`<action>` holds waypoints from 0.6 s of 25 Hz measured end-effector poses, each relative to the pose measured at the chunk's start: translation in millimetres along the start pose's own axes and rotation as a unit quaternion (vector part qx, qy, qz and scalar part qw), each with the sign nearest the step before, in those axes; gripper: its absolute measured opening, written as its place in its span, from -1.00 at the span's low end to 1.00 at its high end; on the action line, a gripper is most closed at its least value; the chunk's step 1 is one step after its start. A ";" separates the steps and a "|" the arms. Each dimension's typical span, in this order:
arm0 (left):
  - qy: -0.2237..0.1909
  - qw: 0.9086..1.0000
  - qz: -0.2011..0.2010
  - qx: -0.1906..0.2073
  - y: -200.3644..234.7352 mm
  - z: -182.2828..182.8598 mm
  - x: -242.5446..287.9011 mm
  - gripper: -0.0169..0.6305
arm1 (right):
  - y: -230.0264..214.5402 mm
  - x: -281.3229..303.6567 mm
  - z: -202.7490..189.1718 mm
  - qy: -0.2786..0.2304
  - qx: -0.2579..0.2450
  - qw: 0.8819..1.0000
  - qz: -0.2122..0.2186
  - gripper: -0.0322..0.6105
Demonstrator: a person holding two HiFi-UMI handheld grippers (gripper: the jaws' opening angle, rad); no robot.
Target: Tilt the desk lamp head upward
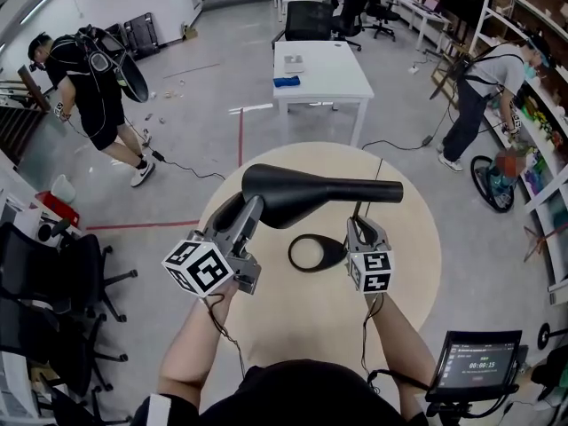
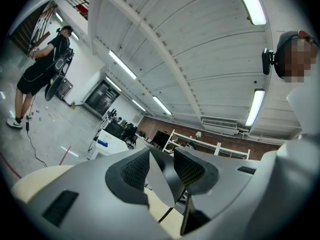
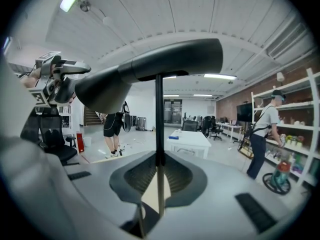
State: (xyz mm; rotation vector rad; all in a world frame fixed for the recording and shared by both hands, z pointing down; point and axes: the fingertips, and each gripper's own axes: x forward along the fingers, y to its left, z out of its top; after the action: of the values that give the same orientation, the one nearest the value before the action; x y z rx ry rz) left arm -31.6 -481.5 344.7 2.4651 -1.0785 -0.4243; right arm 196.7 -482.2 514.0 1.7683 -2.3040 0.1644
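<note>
- Black desk lamp (image 1: 315,204) upright near the middle of a round beige table (image 1: 410,264).
- Oval ring base (image 1: 339,253) flat on the tabletop, between the two grippers.
- Thin stem (image 1: 358,208) rising from the right of the base to the long lamp head (image 1: 302,192).
- Lamp head lying about level, its wide end to the left and its narrow end to the right, past the stem.
- Left gripper (image 1: 251,204) reaching up at the wide left end of the head. Jaws drawn narrow in the left gripper view (image 2: 161,170), with a thin edge of the head caught between the ribbed pads.
- Right gripper (image 1: 359,224) on the right, just below the head. Jaws nearly together in the right gripper view (image 3: 159,174), pinching the stem (image 3: 159,114), which runs straight up to the head (image 3: 150,66).
- White table (image 1: 321,71) on the floor farther off.
- One person (image 1: 93,82) at the far left, another (image 1: 484,91) by the shelves at the far right.
- Small screen (image 1: 479,362) at the near right.
</note>
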 end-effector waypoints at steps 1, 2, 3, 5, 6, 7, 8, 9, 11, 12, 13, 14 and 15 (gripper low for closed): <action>0.000 1.000 0.000 0.001 -0.3 0.6 0.2 -0.46 | 0.2 0.0 -1.0 0.000 0.000 1.000 0.001 -0.76; 0.000 1.000 -0.002 0.003 -1.5 2.2 -0.1 -0.46 | 0.5 -0.3 -1.8 0.000 0.000 1.000 0.001 -0.76; -0.001 1.000 -0.003 0.006 -3.6 4.9 -0.3 -0.46 | 0.8 -0.7 -2.0 0.000 -0.001 1.000 0.001 -0.76; -0.003 1.000 -0.008 0.017 -9.6 11.9 0.3 -0.46 | 1.3 -1.9 -1.8 -0.001 -0.001 1.000 -0.001 -0.76; -0.005 1.000 -0.012 0.022 -12.9 15.6 1.2 -0.46 | 1.2 -2.5 -1.7 -0.001 0.000 1.000 -0.002 -0.76; -0.008 0.999 -0.016 0.026 -16.3 19.2 2.2 -0.46 | 1.1 -3.3 -1.6 -0.002 0.001 1.000 -0.004 -0.76; -0.010 0.999 -0.018 0.028 -19.6 22.9 3.2 -0.46 | 1.1 -3.9 -1.5 -0.003 0.002 1.000 -0.005 -0.76; -0.013 0.999 -0.019 0.029 -22.5 26.5 4.1 -0.46 | 1.3 -4.3 -1.3 -0.004 0.002 1.000 -0.006 -0.76; -0.019 0.999 -0.020 0.029 -27.5 33.3 6.2 -0.46 | 2.2 -4.8 -1.0 -0.006 0.002 1.000 -0.008 -0.76; -0.023 0.999 -0.022 0.030 -30.0 36.5 7.3 -0.46 | 2.6 -4.9 -0.9 -0.006 0.002 1.000 -0.009 -0.76; -0.027 0.999 -0.025 0.032 -32.4 39.6 8.7 -0.46 | 2.9 -4.8 -0.8 -0.007 0.002 1.000 -0.010 -0.76; -0.029 0.999 -0.027 0.034 -34.6 42.4 10.4 -0.46 | 2.9 -4.5 -0.7 -0.008 0.001 1.000 -0.010 -0.76; -0.032 0.998 -0.029 0.037 -36.8 45.0 12.2 -0.46 | 2.7 -4.2 -0.4 -0.009 0.001 1.000 -0.011 -0.76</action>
State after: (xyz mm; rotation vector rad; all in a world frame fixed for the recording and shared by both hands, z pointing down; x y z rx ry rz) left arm -20.1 -479.3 286.5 2.5695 -1.0667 -0.4919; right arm 195.2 -477.4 513.5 1.8020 -2.2966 0.1487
